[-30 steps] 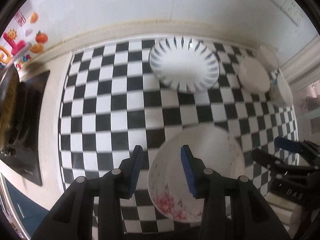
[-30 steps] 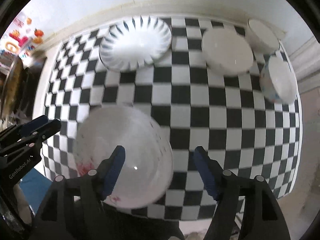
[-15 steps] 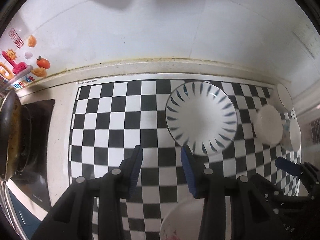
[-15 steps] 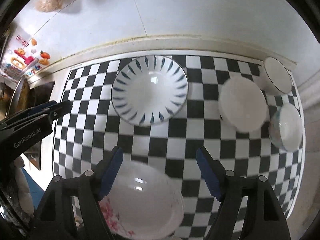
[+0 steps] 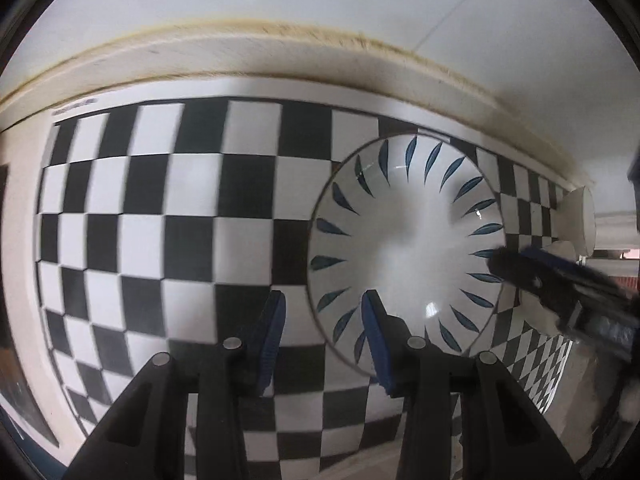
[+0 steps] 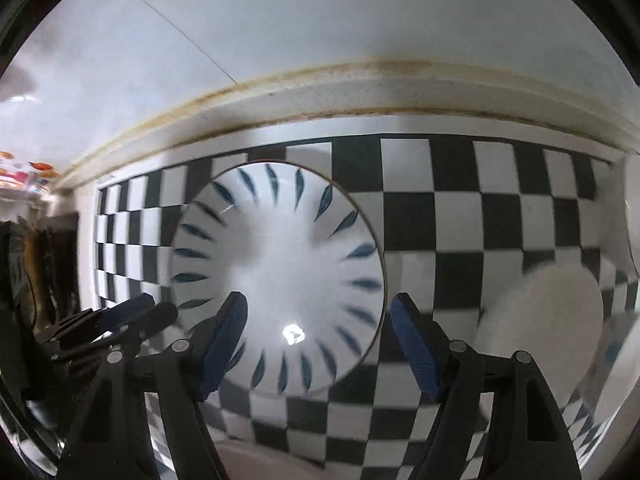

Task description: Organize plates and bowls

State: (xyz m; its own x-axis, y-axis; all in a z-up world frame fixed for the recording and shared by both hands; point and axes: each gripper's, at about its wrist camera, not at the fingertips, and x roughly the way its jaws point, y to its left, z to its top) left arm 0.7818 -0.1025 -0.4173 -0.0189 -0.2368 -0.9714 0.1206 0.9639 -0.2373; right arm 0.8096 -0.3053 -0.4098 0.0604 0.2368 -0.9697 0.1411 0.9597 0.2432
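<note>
A white plate with blue leaf marks (image 5: 404, 248) lies on the black-and-white checkered mat (image 5: 160, 232) near the back wall; it also shows in the right wrist view (image 6: 280, 280). My left gripper (image 5: 324, 340) is open and empty, its jaws straddling the plate's near left rim. My right gripper (image 6: 320, 340) is open and empty, over the plate's near right part. The right gripper shows in the left wrist view (image 5: 552, 280), at the plate's right edge. The left gripper shows in the right wrist view (image 6: 132, 316), at the plate's left edge.
A plain white plate (image 6: 548, 320) lies right of the patterned plate, with a white bowl (image 6: 634, 216) beyond it at the frame edge. A white bowl (image 5: 580, 216) stands at the back right. The raised counter ledge (image 5: 280, 56) and wall run behind the mat.
Both grippers moved forward and down to the blue-marked plate, which now fills the views. The floral white plate near the front edge has dropped out of view.
</note>
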